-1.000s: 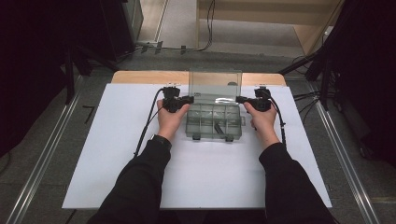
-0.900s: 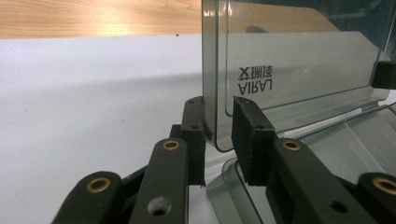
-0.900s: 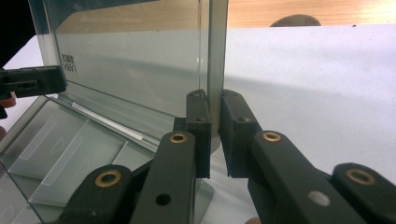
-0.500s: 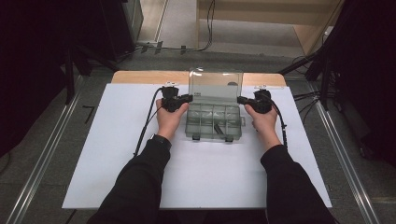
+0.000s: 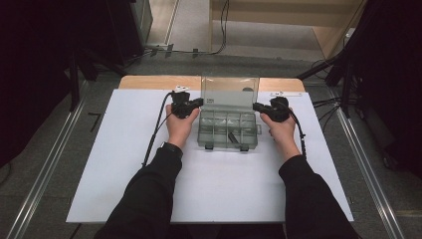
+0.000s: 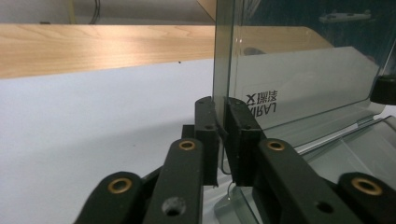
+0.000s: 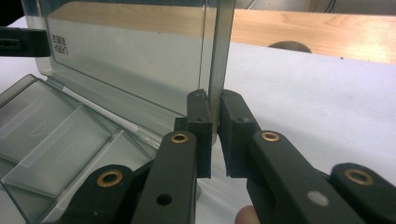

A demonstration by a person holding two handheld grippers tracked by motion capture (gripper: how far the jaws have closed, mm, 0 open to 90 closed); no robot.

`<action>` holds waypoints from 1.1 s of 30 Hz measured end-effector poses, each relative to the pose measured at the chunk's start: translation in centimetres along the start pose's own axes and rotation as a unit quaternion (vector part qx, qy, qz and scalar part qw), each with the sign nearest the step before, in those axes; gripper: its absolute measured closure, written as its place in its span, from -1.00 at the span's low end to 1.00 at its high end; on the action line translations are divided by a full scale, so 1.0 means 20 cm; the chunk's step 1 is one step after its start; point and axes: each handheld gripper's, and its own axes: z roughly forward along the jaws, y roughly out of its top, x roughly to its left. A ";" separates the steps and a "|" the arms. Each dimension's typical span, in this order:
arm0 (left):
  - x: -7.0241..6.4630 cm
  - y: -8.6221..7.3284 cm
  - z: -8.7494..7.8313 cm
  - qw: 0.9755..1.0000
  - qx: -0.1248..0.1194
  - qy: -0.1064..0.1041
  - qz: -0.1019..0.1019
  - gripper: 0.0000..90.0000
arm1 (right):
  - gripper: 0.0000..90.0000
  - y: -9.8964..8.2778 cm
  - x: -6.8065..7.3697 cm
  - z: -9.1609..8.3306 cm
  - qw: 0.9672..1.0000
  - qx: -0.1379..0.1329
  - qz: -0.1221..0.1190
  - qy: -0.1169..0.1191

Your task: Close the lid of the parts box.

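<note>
A clear plastic compartment box (image 5: 228, 130) lies on the white sheet with its lid (image 5: 230, 92) standing upright at the far side. My left gripper (image 5: 200, 103) is at the lid's left edge. In the left gripper view its jaws (image 6: 220, 105) have just been closing, and the pads now pinch the lid's (image 6: 303, 79) edge. My right gripper (image 5: 256, 106) is at the opposite edge, and the right gripper view shows it (image 7: 215, 98) shut on the lid (image 7: 130, 60). A small dark item (image 5: 232, 136) lies in one compartment.
The white sheet (image 5: 124, 164) covers most of the table, and a strip of wooden tabletop (image 5: 159, 82) shows along its far edge. Both forearms reach in from the near side. Dark stands and cables flank the table on the floor.
</note>
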 end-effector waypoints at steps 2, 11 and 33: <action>0.00 -0.01 0.00 1.000 0.001 0.002 -0.006 0.89 | 0.79 0.01 0.01 0.00 1.000 0.010 -0.008 -0.008; -0.01 -0.03 -0.01 1.000 -0.018 0.005 0.011 0.90 | 0.53 0.18 0.04 -0.06 1.000 -0.014 0.006 -0.023; 0.04 -0.02 -0.05 0.999 -0.004 -0.032 -0.020 0.80 | 0.84 0.20 0.08 -0.06 0.999 -0.013 -0.004 -0.037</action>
